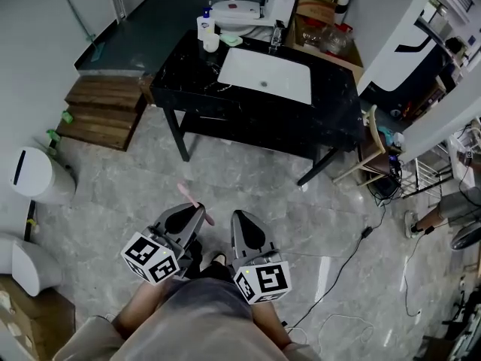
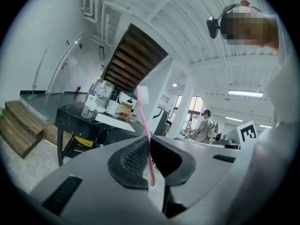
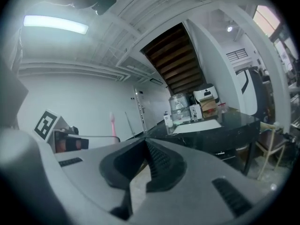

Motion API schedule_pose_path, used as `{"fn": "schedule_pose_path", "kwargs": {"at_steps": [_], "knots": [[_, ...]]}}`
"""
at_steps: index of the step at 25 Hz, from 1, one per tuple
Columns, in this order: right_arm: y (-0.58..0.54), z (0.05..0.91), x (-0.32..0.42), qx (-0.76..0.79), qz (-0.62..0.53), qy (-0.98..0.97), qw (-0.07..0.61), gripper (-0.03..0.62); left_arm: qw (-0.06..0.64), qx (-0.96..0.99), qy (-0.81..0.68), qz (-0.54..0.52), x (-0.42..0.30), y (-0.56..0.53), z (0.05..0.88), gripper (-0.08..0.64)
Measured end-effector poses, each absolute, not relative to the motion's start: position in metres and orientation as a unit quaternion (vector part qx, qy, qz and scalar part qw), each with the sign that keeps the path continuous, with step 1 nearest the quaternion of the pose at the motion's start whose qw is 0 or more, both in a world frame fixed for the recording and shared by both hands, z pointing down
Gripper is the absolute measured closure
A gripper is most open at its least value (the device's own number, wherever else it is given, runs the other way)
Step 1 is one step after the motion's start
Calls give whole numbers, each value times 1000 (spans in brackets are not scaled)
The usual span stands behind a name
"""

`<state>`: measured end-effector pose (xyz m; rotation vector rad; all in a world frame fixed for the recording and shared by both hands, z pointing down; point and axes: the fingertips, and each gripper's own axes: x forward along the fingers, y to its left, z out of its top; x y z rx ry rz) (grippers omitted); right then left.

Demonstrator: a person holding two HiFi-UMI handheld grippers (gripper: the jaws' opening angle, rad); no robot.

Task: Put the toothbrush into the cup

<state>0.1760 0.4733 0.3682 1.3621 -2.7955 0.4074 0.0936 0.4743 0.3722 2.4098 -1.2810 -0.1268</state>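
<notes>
A pink toothbrush [image 1: 194, 199] sticks up and forward out of my left gripper [image 1: 183, 215], which is shut on its handle. In the left gripper view the toothbrush [image 2: 145, 121] stands nearly upright between the dark pads, bristle head on top. My right gripper [image 1: 242, 216] hangs beside it, shut with nothing in it [image 3: 145, 142]; from there the toothbrush [image 3: 112, 123] shows at the left. The white cup [image 1: 211, 42] stands at the far left corner of the black table [image 1: 188, 89], beside the white sink [image 1: 267, 75]. Both grippers are over the floor, well short of the table.
A white bottle [image 1: 204, 25] and boxes [image 1: 319, 10] crowd the table's back. Wooden steps [image 1: 105, 111] lie to the left, a white bin [image 1: 34, 175] near left, a wooden chair [image 1: 368, 153] at the table's right, and a black cable [image 1: 338, 265] crosses the floor.
</notes>
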Motion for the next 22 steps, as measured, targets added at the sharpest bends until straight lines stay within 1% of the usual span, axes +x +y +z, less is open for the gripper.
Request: {"fn": "schedule_pose_path", "kwargs": {"at_steps": [4,11,22], "knots": [[469,375,176,438,149,-887,-5,586,214,866,-449,-43,93,470,378,537],[448,373,160,431,137,-892,2,586,205,866,-453,-48,77,449,378,537],[392,364,113,409,127,-903,19,586,209,862,-457,-65,39,390,371,537]]}}
